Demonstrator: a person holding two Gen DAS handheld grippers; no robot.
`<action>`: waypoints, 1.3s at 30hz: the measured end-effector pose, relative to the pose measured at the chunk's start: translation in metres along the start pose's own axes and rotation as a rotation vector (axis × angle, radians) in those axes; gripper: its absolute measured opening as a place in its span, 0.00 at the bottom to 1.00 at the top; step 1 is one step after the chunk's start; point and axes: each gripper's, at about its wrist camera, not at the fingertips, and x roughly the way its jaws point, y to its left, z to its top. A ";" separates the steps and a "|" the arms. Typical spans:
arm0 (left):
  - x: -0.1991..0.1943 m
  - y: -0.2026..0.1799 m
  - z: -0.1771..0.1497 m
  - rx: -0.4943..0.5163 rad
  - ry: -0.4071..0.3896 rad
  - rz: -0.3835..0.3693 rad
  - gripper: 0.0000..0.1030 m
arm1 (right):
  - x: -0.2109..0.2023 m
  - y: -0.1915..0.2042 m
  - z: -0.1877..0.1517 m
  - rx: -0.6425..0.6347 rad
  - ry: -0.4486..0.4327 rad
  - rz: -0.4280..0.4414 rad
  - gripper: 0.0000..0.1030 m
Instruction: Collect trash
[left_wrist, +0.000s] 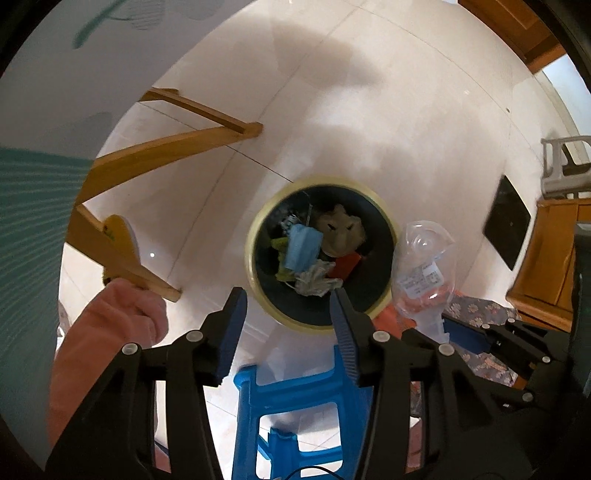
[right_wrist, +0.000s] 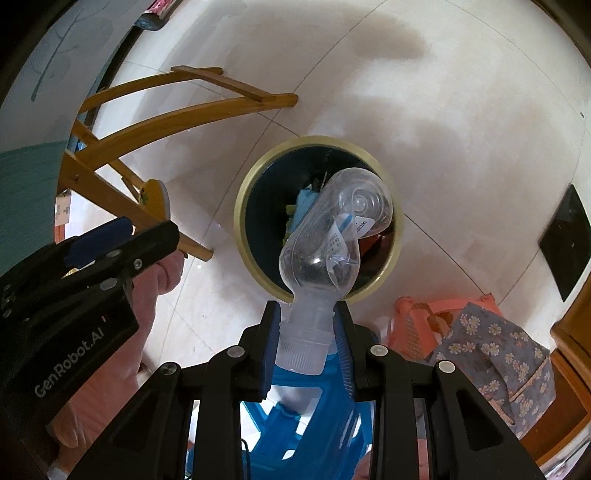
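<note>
I am holding the right gripper (right_wrist: 306, 332) closed on the capped neck of a crumpled clear plastic bottle (right_wrist: 334, 229), its blue fingers (right_wrist: 271, 343) pressing either side of the white cap while the bottle's body is pointing forward from the fingertips and hanging over the mouth of the trash bin (right_wrist: 255, 266). The bin, dark inside with a pale yellow rim, is standing on the tiled floor (right_wrist: 461, 122) straight ahead of both grippers. I am keeping the left gripper (left_wrist: 290, 306) spread wide with nothing between its fingers (left_wrist: 232, 325); just beyond them the bin (left_wrist: 258, 291) is showing a blue face mask (left_wrist: 301, 247), crumpled paper and a red scrap inside. The bottle (left_wrist: 421, 266) is appearing to the right of the left fingers. A blue plastic stool (left_wrist: 295, 402) is sitting below the left fingers.
</note>
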 end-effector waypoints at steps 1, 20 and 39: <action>-0.002 0.001 -0.001 -0.007 -0.006 0.007 0.42 | 0.000 0.003 0.000 -0.008 0.003 0.003 0.28; -0.044 0.016 -0.035 -0.124 0.000 0.082 0.42 | -0.020 0.020 0.003 -0.052 -0.051 0.011 0.37; -0.168 -0.004 -0.091 -0.164 -0.136 0.028 0.42 | -0.148 0.040 -0.026 -0.173 -0.242 -0.043 0.45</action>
